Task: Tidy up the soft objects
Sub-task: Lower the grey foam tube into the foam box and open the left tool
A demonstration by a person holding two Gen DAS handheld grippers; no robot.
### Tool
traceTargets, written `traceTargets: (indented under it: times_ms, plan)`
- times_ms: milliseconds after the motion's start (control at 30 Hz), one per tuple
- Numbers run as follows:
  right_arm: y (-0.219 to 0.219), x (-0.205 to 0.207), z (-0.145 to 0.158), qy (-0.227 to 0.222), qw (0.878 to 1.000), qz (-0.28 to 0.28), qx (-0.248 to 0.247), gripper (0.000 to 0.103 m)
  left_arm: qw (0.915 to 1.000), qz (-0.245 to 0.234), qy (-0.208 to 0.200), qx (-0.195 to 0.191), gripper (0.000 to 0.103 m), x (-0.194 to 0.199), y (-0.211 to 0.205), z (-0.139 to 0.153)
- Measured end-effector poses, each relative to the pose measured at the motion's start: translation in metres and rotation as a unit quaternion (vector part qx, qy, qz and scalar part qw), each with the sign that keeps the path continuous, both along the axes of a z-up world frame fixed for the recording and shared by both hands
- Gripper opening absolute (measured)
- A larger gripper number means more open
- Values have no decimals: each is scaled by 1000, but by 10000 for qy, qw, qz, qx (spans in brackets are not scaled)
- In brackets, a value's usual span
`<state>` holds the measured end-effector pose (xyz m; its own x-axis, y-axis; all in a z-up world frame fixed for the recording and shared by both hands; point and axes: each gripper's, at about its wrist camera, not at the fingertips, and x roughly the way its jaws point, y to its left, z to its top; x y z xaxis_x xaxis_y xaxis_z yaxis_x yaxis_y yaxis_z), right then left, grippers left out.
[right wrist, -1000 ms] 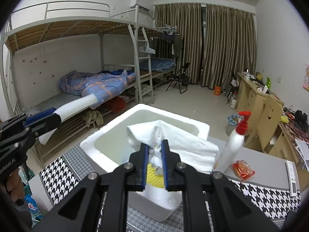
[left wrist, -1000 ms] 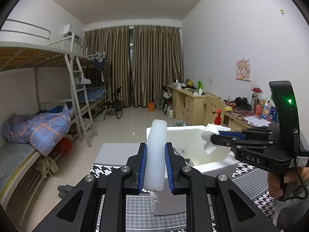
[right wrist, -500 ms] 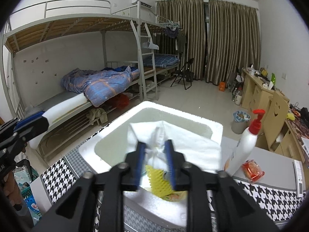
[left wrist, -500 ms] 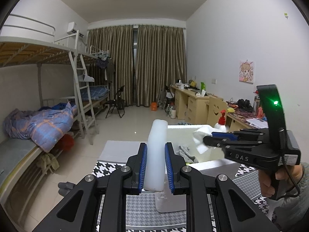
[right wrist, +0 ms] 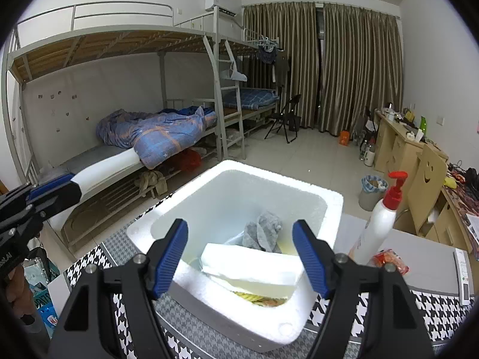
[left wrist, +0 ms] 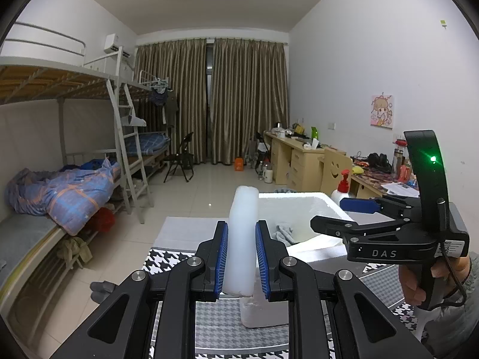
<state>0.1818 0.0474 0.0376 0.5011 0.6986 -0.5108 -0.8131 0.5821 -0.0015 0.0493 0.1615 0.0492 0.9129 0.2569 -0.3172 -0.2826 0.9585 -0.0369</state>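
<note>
Since a second ago the white cloth (right wrist: 251, 269) has dropped out of my right claw (right wrist: 244, 257) and lies in the foam box (right wrist: 332, 200), below and between the blue pads. On my left, the left claw (left wrist: 241, 258) pinches a white foam strip (left wrist: 242, 236) upright (box just beyond it). Further right, my right claw's jaws are opening, nothing pressed between them; a gray rag (right wrist: 265, 230) sits behind the cloth.

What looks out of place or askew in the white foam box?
The folded white cloth in the foam box lies tilted, its near edge resting on the box's front wall rather than flat inside. A crumpled grey cloth sits behind it. Nothing looks spilled or damaged.
</note>
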Motion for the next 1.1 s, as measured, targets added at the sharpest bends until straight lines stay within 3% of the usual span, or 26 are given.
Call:
traceTargets:
  times_ms: [1100]
  plan:
    - [-48, -9, 11, -261, 9985, -417, 243, 89, 9981, -606, 102, 13, 20, 35, -22, 8]
